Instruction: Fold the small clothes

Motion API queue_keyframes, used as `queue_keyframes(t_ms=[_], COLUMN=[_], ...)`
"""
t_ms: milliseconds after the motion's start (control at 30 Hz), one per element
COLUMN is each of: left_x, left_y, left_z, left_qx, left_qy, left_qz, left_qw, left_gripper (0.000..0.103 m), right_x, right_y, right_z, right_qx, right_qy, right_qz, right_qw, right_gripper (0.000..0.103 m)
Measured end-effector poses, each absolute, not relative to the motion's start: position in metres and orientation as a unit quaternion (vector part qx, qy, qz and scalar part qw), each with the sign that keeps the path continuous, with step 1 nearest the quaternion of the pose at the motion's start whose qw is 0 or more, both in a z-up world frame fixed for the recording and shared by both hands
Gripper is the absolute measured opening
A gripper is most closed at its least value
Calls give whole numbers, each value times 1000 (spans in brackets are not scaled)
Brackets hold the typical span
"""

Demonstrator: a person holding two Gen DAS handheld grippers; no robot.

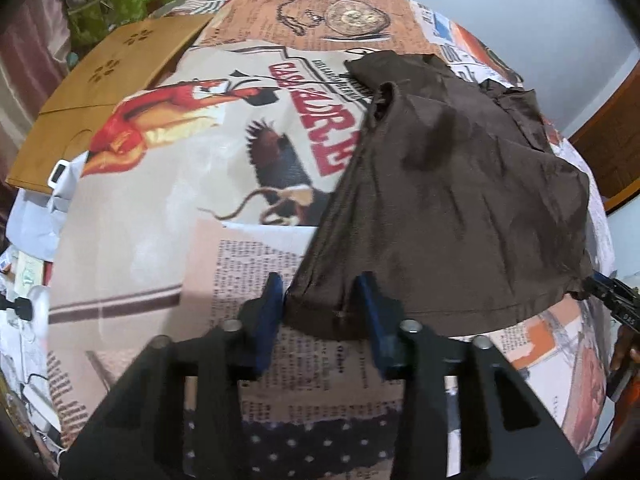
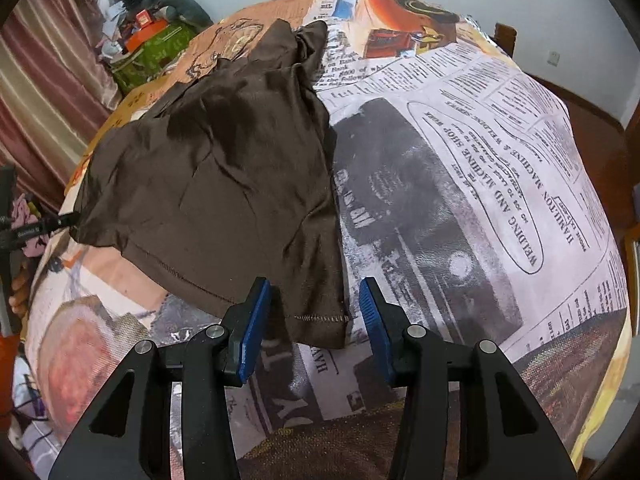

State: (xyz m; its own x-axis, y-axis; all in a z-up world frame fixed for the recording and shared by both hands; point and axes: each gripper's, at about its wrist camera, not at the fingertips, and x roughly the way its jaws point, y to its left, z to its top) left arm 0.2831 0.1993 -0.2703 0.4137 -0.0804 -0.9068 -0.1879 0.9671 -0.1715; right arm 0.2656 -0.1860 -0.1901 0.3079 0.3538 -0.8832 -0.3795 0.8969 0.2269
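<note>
A brown garment [image 1: 452, 184] lies spread over a surface covered by a cloth printed with newspaper pages and old posters [image 1: 208, 184] (whether a bed or a desk lies under the cloth cannot be told). The garment is rumpled, with a stitched hem along its near edge and a bunched part at its far end.

In the left wrist view, the left gripper [image 1: 320, 312] points steeply down at the near left corner of the garment. Its blue pads [image 1: 268, 312] stand apart, and the hem corner lies in the gap between them; the fabric looks close to the left pad, but a firm pinch is not visible. The picture is slightly blurred here.

In the right wrist view, the right gripper [image 2: 316, 312] is over the near right corner of the garment [image 2: 224, 184]. Its jaws are apart, with the stitched corner between them and a clear gap to the right pad, so it holds nothing.

Each gripper's tip shows at the edge of the other's view, at the opposite near corner of the garment. Beyond the printed cloth on the left lies a flat brown cardboard piece [image 1: 108, 92], and further back a cluttered pile with a green bag [image 2: 152, 52] beside a pinkish curtain [image 2: 44, 92]
</note>
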Motion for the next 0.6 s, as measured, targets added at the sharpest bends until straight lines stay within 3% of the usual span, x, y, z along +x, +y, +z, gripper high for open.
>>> queue_keyframes(t_ms=[67, 167, 233, 267, 600], left_x=[283, 282, 282, 281, 276], left_y=[196, 190, 187, 184, 187], left_z=[-269, -266, -264, -261, -201], left_qx=[-117, -103, -93, -88, -103], left_qy=[538, 536, 533, 530, 465], left_qz=[25, 20, 22, 22, 9], left_qw=[834, 838, 841, 843, 879], left_gripper=[22, 12, 10, 10, 9], right_x=[265, 263, 262, 262, 248], right_y=[-184, -183, -182, -183, -180], right_z=[-189, -190, -190, -190, -137], right_qx=[-7, -6, -10, -8, 11], right_qy=[543, 541, 541, 541, 469], right_qz=[231, 234, 236, 238, 283], right_qw=[808, 808, 807, 806, 836], right_gripper=[45, 34, 15, 11, 6])
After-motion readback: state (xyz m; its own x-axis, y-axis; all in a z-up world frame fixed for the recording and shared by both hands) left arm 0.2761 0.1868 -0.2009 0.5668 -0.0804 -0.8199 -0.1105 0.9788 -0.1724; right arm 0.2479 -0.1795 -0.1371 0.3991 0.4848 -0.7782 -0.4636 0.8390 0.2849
